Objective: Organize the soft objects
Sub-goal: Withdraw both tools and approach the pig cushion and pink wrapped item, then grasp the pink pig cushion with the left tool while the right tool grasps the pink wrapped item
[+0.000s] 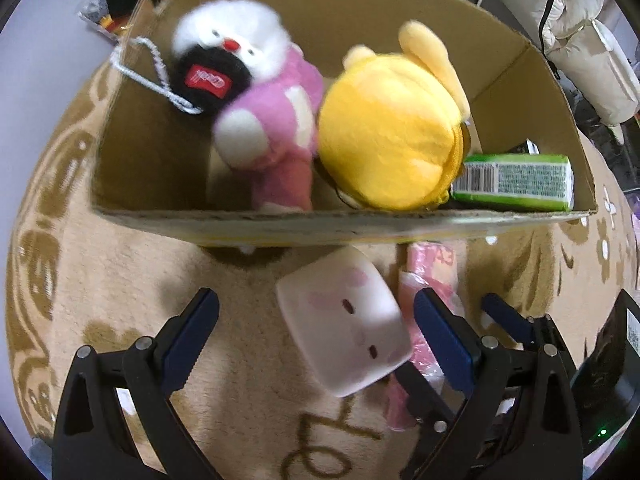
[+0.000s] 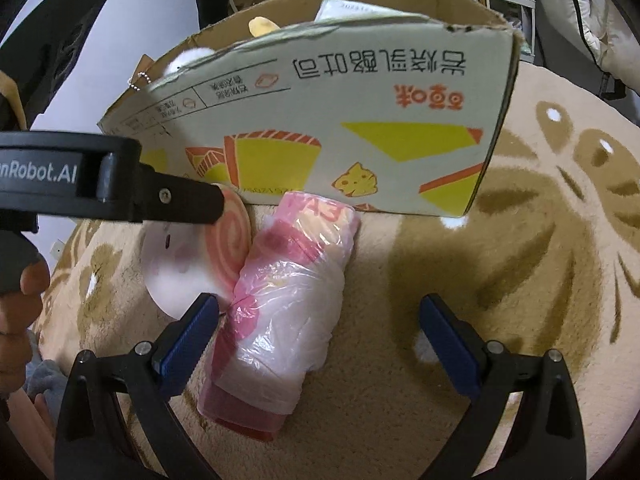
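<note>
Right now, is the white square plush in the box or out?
Out. The white square plush lies on the rug before the cardboard box, between the open left gripper fingers.

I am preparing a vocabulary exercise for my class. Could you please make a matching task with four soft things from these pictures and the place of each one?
Things:
1. round yellow plush toy
2. white cube-shaped squishy toy with a face
3. pink roll wrapped in clear plastic
4. white-headed plush doll in pink clothes

Places:
A. on the rug, between the open left gripper fingers
B. in the cardboard box, left part
C. on the rug, before the right gripper
D. in the box, beside the green packet

Pairs: 1-D, 2-A, 3-C, 4-B
</note>
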`<control>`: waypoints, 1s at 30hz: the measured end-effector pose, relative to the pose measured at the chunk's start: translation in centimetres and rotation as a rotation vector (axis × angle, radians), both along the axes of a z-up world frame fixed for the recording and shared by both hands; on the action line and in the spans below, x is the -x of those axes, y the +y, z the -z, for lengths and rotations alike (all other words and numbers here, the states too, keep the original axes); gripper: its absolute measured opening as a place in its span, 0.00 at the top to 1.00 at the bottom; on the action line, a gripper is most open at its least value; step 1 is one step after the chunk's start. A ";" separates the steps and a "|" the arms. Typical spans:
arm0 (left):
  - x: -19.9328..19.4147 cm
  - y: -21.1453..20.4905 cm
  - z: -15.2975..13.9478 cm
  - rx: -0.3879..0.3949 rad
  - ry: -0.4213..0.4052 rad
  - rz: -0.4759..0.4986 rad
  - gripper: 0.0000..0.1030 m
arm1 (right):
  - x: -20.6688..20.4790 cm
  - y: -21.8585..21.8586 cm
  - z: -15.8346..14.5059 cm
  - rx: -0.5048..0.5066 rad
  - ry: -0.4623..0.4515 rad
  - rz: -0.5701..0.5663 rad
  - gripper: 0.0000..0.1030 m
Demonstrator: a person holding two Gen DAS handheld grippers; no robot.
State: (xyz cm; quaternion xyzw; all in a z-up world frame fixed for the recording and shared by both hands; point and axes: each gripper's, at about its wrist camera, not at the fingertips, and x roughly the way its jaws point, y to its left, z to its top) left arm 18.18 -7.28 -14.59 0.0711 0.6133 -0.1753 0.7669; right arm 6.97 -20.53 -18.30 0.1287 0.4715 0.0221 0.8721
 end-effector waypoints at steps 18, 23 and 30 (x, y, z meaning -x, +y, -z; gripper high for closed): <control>0.4 -1.3 2.2 -0.021 0.062 0.053 0.59 | -0.3 1.0 0.8 0.000 0.006 -0.023 0.02; 2.0 -1.1 1.9 -0.038 0.040 0.044 0.62 | -0.3 2.5 0.7 0.054 0.016 -0.053 0.06; 2.9 1.1 1.9 -0.014 0.014 -0.026 0.63 | -0.6 3.5 1.3 0.113 0.033 -0.057 0.12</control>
